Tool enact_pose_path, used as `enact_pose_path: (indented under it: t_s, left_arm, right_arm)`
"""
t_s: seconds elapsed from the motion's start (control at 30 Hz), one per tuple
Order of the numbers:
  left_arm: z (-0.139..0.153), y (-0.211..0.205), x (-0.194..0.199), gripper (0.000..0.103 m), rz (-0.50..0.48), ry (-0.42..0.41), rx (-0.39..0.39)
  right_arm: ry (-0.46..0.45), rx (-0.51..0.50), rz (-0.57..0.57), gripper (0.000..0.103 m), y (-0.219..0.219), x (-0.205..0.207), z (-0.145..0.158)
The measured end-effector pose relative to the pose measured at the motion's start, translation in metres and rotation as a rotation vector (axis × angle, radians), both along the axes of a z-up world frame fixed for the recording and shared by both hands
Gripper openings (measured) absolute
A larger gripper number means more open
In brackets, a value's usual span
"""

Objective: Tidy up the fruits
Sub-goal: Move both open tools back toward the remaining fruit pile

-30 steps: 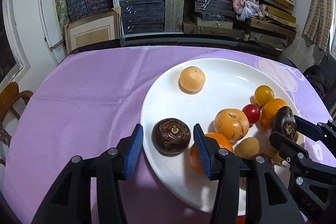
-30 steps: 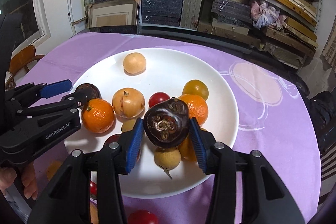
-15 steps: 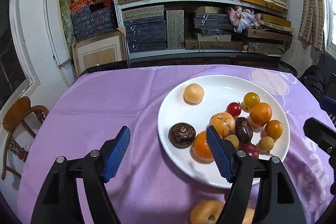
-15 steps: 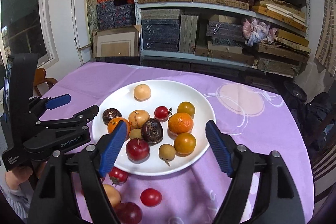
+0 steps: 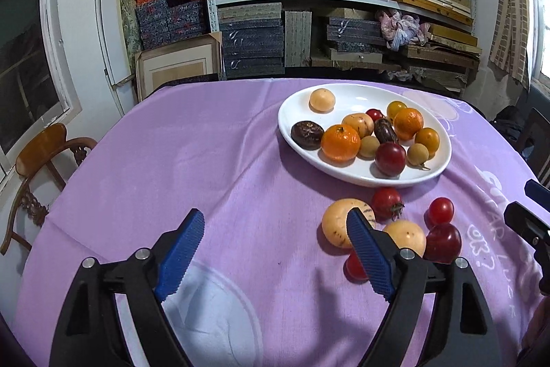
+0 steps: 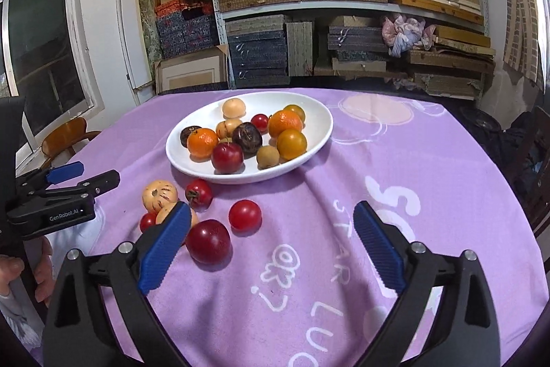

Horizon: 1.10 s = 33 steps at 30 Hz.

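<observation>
Both tools withdrawn, dark fruit on plate

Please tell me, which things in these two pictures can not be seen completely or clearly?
- Small red fruit, left wrist view: mostly hidden behind the left gripper's finger.
- Pale orange fruit, right wrist view: partly covered by the right gripper's finger.
- Right gripper in the left wrist view: cut off by the right edge.
- Fruits at the back of the white plate: partly hidden behind nearer fruits.
- Writing on the purple tablecloth: distorted, not fully readable.
</observation>
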<state>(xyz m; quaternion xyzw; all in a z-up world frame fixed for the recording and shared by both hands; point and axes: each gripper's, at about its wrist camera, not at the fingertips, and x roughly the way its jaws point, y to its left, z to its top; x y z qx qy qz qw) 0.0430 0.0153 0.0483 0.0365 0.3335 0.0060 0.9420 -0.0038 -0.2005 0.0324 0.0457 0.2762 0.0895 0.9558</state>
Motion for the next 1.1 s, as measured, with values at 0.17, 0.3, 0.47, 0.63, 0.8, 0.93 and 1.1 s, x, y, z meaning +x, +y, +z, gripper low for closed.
enact_pose_path:
  t_s: [0.17,0.3,0.47,0.63,0.8,0.93,1.1]
  left_arm:
    - [-0.011,-0.003,0.003,0.085,-0.001,0.028,0.010]
    - [-0.022,0.000,0.009,0.086,-0.026,0.073,-0.028]
    - [-0.037,0.010,0.008,0.086,-0.069,0.133,-0.105]
    - [-0.035,-0.001,0.003,0.086,-0.115,0.114,-0.075]
    - [-0.038,-0.020,-0.001,0.085,-0.185,0.133,-0.026]
    - [-0.044,-0.030,0.004,0.085,-0.190,0.164,0.022]
    - [-0.051,-0.022,0.019,0.086,-0.125,0.211,0.027]
  right_arm:
    - [-0.005,0.009,-0.001,0.093,-0.003,-0.003,-0.003]
    - [0.012,0.004,0.005,0.094,-0.003,0.000,-0.005]
    - [0.030,0.006,0.006,0.094,-0.005,0.005,-0.007]
    - [0.034,0.009,0.007,0.095,-0.005,0.006,-0.007]
    - [0.043,0.013,0.007,0.096,-0.005,0.007,-0.009]
    - [0.055,0.014,0.003,0.096,-0.003,0.009,-0.012]
    - [0.060,0.014,0.003,0.096,-0.003,0.009,-0.013]
